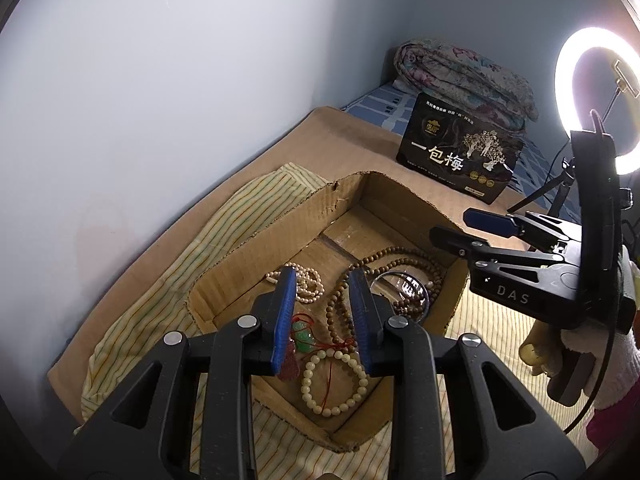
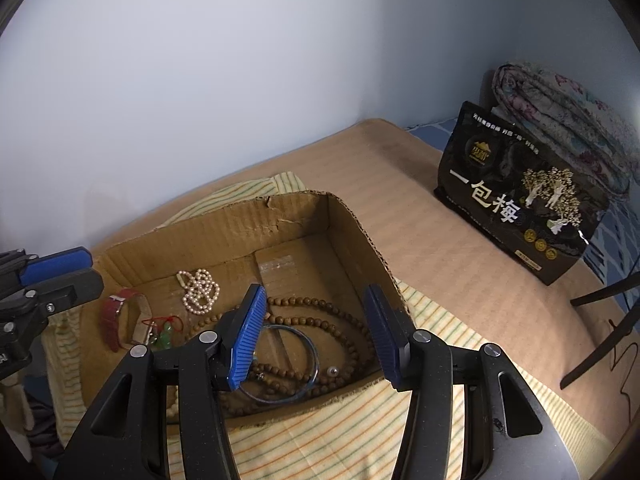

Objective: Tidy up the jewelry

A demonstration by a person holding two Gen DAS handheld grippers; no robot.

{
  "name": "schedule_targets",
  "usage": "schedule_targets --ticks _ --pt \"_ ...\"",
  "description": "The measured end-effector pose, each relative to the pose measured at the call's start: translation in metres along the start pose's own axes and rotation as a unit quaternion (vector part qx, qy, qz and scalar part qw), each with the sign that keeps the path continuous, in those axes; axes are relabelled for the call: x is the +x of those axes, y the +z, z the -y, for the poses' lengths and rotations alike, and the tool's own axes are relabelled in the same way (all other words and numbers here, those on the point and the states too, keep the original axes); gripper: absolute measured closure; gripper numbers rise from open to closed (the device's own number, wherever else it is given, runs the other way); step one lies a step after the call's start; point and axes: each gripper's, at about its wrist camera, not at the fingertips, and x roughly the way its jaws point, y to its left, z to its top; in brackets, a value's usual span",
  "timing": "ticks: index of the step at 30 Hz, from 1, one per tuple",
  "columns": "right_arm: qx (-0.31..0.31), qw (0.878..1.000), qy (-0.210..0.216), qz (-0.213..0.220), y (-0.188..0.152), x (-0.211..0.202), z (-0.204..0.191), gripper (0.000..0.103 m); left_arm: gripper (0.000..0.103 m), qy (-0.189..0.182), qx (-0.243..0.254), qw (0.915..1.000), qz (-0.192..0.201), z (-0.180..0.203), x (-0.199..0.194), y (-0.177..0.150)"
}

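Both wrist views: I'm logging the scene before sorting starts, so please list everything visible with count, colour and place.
cardboard box: one, brown, on striped cloth
striped cloth: one, yellow, under box
pearl strand: one, white, box floor
wooden bead strand: one, brown, box floor
cream bead bracelet: one, near box corner
green pendant: one, red cord, in box
watch: one, red strap, in box
clear bangle: one, in box
snack bag: one, black, on bed
folded quilt: one, floral, behind bag
ring light: one, lit
left gripper: blue fingers, open
right gripper: blue fingers, open

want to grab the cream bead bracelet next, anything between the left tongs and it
Nothing visible blocks it: the open left tongs hang above the cream bead bracelet in the cardboard box. A red cord crosses the bracelet.
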Motion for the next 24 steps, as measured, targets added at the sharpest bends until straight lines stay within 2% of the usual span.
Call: schedule_targets --ticks 9,24 --pt "-0.003 1.000 -0.010 0.014 0.001 -0.032 -0.006 0.053 0.076 -0.004 0.010 0.9997 0.020 0.007 -0.031 -0.001" --pt "0.004 0.999 -0.033 0.042 -0.012 -0.113 -0.015 0.053 0.076 -0.026 0.030 0.9983 0.044 0.022 -0.092 -0.012"
